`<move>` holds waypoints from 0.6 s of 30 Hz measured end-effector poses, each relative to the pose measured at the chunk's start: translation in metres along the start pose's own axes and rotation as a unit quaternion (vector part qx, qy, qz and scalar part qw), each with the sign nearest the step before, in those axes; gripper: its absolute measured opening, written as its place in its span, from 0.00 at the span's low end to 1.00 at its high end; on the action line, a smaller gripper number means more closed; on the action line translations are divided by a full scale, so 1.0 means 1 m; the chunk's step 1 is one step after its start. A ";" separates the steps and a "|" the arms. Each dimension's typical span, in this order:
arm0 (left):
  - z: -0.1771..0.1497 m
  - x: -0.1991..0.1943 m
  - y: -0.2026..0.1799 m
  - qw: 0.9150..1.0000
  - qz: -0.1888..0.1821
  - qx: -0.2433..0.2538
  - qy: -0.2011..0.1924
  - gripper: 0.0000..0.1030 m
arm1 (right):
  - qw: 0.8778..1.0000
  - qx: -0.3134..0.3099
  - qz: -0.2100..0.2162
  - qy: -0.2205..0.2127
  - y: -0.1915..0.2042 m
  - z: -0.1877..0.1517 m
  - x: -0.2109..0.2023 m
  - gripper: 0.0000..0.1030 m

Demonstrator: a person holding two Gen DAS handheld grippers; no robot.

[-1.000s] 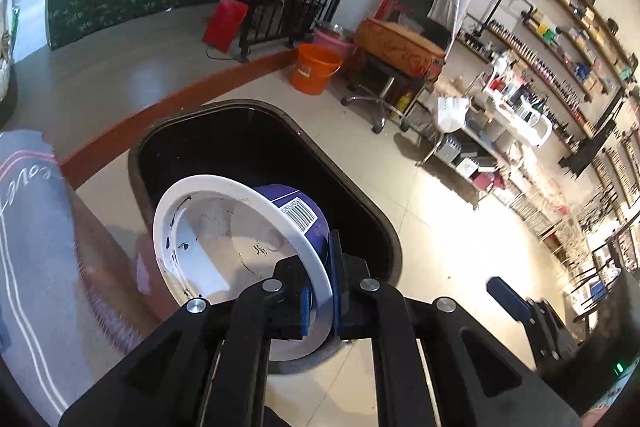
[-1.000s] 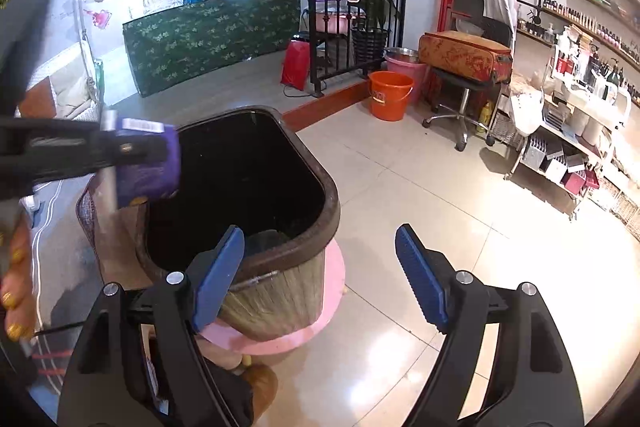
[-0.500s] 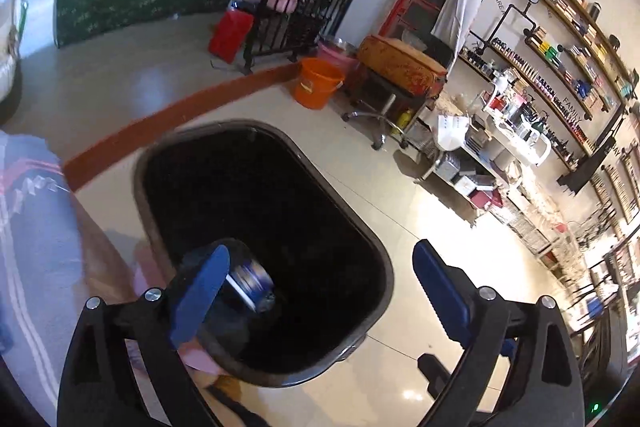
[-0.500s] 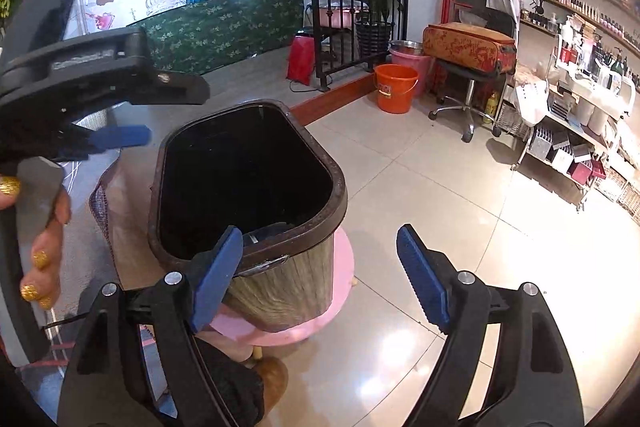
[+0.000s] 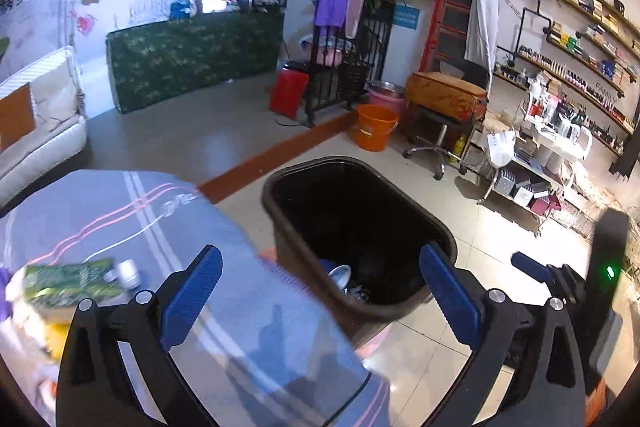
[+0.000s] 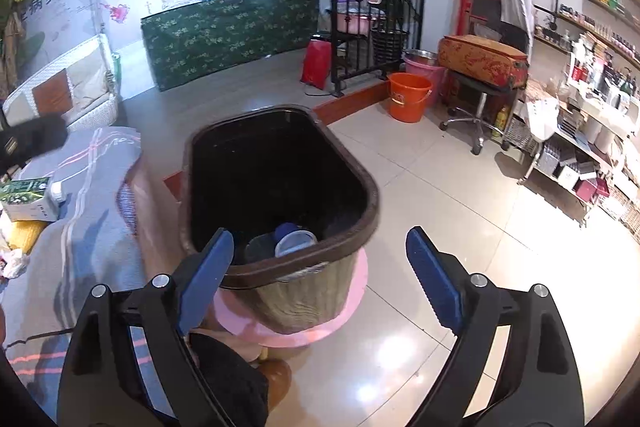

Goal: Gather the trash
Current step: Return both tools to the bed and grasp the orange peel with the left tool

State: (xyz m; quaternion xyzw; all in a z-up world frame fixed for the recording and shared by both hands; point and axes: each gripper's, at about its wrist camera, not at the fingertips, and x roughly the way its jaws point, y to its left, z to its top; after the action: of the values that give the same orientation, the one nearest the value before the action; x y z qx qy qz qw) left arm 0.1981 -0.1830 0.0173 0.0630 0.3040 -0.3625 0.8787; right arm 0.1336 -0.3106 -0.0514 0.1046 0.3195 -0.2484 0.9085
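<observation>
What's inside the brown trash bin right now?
At the bottom of the bin lies a purple cup, white inside, beside something dark and some pale scraps. The rest of the floor is hidden by shadow and the near wall.

The trash bin stands upright on a round pink base, a long oval tub with a dark brown rim, a black inside and a pale ribbed outer wall. Down at its bottom lies the purple cup, tipped on its side, white mouth showing, against the near wall. Up on the grey striped cloth beside the bin, a green and white carton lies flat on its side, with crumpled white paper and a yellow scrap just nearby.
</observation>
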 end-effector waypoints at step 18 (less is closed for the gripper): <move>-0.096 -0.109 0.113 0.987 0.135 -0.091 0.010 0.95 | 0.981 -0.104 0.160 0.022 0.131 -0.012 -0.027 0.87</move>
State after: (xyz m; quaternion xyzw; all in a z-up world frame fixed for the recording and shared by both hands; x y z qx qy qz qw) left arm 0.1675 -0.0036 -0.0094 0.0266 0.3331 -0.2103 0.9188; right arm 0.1773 -0.1843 -0.0394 0.0649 0.3431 -0.0629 0.9350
